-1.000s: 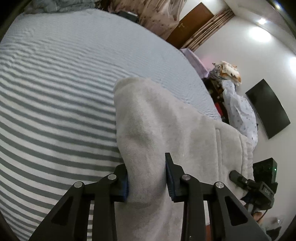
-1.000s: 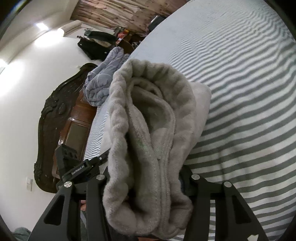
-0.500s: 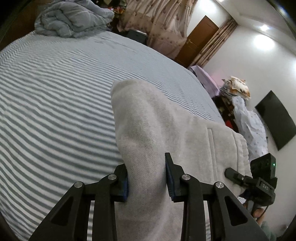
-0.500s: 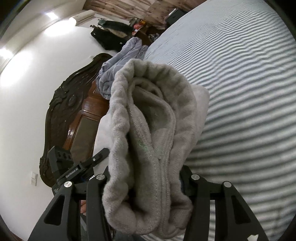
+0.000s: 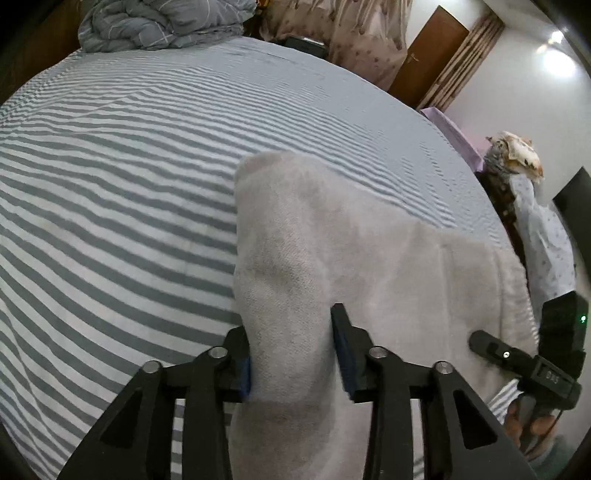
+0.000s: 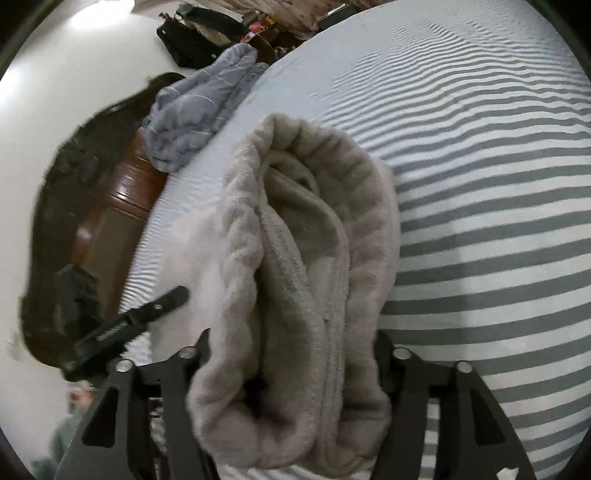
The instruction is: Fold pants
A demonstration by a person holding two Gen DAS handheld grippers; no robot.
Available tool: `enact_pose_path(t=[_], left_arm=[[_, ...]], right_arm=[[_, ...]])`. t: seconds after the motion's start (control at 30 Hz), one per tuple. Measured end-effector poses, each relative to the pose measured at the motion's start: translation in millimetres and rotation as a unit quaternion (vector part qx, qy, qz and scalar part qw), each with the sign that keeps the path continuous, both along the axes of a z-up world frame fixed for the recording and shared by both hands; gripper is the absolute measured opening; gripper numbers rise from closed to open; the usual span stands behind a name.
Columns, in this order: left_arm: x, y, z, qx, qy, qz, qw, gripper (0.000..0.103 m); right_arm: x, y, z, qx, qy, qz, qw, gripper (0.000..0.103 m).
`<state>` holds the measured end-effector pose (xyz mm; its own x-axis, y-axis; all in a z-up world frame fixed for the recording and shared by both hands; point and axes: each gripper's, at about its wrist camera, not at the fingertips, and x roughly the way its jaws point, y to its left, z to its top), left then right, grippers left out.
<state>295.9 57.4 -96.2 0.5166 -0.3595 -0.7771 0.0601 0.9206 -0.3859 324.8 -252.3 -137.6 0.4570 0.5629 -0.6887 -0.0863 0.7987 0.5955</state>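
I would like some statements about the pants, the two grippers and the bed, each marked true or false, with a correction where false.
1. The left gripper is closed on a fold of the pants. True.
2. The pants are dark blue denim. False: they are a light grey, fleecy fabric.
3. The right gripper holds a bunched, ribbed end of the pants. True.
4. The bed sheet is plain white. False: it has grey and white stripes.
5. A crumpled grey-blue quilt lies at the far end of the bed. True.
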Motion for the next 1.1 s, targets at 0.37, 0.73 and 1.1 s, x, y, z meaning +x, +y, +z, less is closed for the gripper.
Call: enact_pose_path(t=[0.37, 0.73, 1.1], left_arm=[[-48, -2, -17, 0.049, -0.046, 0.014, 0.9977, 0.075], [-115, -8, 16, 0.126, -0.055, 0.044, 0.9896, 0.075], [-217, -20, 64, 0.165, -0.080, 0.067, 0.9808, 0.095]], right_arm=[[-27, 21, 2, -0.128, -0.057, -0.038, 0.989, 0.090], [-89, 24, 51, -0.187, -0.078, -0.076, 0.976, 0.091], [-202, 58, 103, -0.262, -0.111, -0.083, 0.955, 0.101]])
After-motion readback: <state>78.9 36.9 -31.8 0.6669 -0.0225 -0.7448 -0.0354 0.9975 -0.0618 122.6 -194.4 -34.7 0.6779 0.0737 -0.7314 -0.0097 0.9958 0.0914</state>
